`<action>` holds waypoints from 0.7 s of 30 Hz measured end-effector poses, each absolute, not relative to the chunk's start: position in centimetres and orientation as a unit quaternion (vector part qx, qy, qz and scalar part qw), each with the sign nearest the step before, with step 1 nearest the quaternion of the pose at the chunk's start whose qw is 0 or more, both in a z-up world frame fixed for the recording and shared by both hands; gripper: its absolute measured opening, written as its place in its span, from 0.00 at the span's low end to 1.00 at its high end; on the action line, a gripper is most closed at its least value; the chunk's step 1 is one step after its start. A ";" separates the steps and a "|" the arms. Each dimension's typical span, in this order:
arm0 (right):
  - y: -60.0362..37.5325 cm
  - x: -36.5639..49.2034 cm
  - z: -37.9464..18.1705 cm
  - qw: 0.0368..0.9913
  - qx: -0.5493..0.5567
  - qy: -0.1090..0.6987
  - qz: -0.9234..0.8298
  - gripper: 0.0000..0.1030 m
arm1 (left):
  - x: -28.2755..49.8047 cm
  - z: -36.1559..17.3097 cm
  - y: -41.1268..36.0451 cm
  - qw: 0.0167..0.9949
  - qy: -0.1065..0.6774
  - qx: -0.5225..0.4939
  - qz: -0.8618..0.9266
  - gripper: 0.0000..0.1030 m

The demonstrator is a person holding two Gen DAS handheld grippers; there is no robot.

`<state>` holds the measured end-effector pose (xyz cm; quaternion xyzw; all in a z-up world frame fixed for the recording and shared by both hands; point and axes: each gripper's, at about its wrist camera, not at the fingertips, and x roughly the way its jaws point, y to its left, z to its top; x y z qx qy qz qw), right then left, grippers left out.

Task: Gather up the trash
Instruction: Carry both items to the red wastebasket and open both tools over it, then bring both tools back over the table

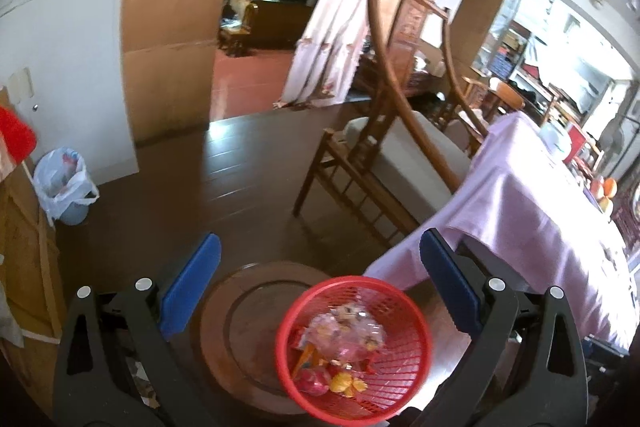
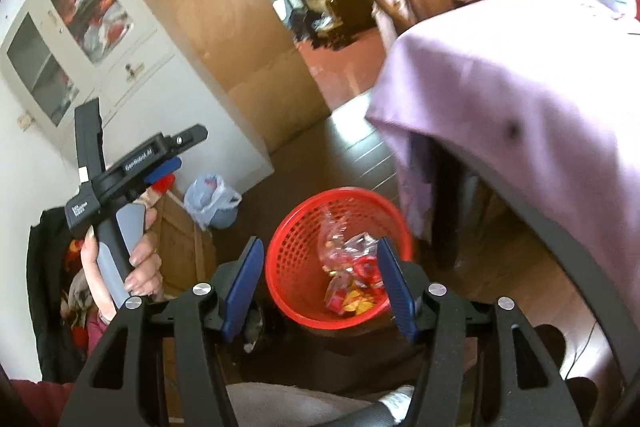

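Observation:
A red mesh basket [image 1: 412, 379] stands on a round wooden stool [image 1: 240, 327] and holds clear and colourful wrappers [image 1: 344, 339]. It also shows in the right wrist view [image 2: 288, 267], with the wrappers [image 2: 348, 275] inside. My left gripper [image 1: 320, 267] is open and empty, above and behind the basket. My right gripper [image 2: 320, 259] is open and empty, held over the basket. The left gripper also shows in the right wrist view [image 2: 176, 155], held up at the left in a hand.
A table with a lilac cloth [image 1: 520, 211] stands right of the basket. A wooden chair [image 1: 384, 163] stands beside it. A bin lined with a white bag [image 1: 66, 183] stands by the white cabinet. Dark wooden floor lies between them.

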<state>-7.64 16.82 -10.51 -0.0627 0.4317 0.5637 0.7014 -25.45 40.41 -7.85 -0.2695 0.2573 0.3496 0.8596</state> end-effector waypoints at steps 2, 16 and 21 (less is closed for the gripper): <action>15.5 -7.1 -9.8 0.714 -0.054 0.421 0.557 0.59 | -24.6 -7.3 39.5 0.866 0.258 -0.267 0.334 0.93; -0.3 -0.8 -6.5 0.837 0.023 0.336 0.431 0.73 | -14.5 -5.6 26.5 0.910 0.321 -0.155 0.213 0.93; -7.4 2.2 -6.7 0.871 0.057 0.317 0.370 0.73 | -9.9 -5.3 21.2 0.918 0.344 -0.118 0.157 0.93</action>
